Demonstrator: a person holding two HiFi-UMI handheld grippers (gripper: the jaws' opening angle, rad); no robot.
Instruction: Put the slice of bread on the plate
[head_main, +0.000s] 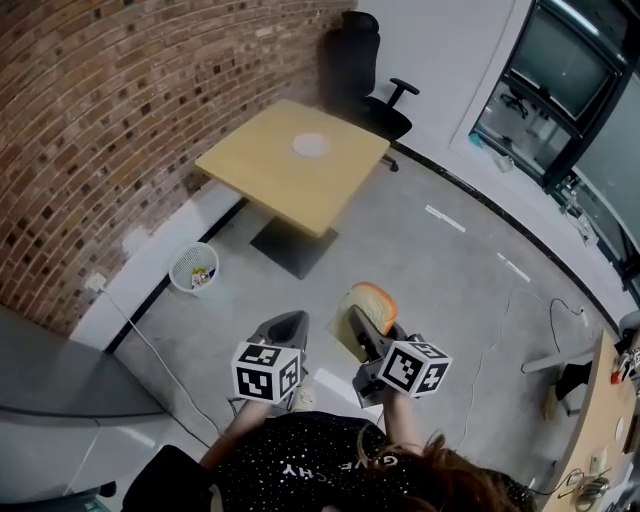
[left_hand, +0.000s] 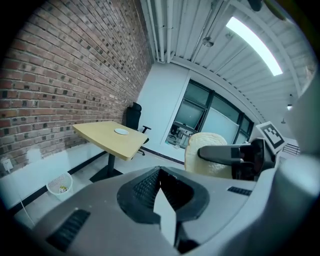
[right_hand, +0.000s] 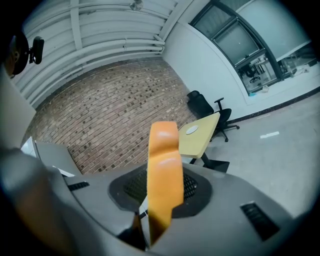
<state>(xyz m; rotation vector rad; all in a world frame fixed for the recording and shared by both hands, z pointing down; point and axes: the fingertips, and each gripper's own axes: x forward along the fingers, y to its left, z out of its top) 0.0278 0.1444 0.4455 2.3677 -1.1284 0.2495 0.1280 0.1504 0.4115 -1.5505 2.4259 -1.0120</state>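
Note:
My right gripper (head_main: 366, 318) is shut on a slice of bread (head_main: 373, 298) with an orange-brown crust, held upright on its edge. The right gripper view shows the crust (right_hand: 164, 170) standing between the jaws. In the left gripper view the pale face of the bread (left_hand: 207, 155) shows to the right. My left gripper (head_main: 291, 322) is beside it, shut with nothing in it. A small white plate (head_main: 311, 145) lies on a light wooden table (head_main: 270, 185) some way ahead across the floor, apart from both grippers. The plate (left_hand: 121, 131) shows small in both gripper views.
A black office chair (head_main: 365, 70) stands behind the table. A white wastebasket (head_main: 194, 267) sits by the brick wall (head_main: 110, 120) at the left. A cable (head_main: 150, 345) runs over the grey floor. A desk edge (head_main: 600, 420) is at the right.

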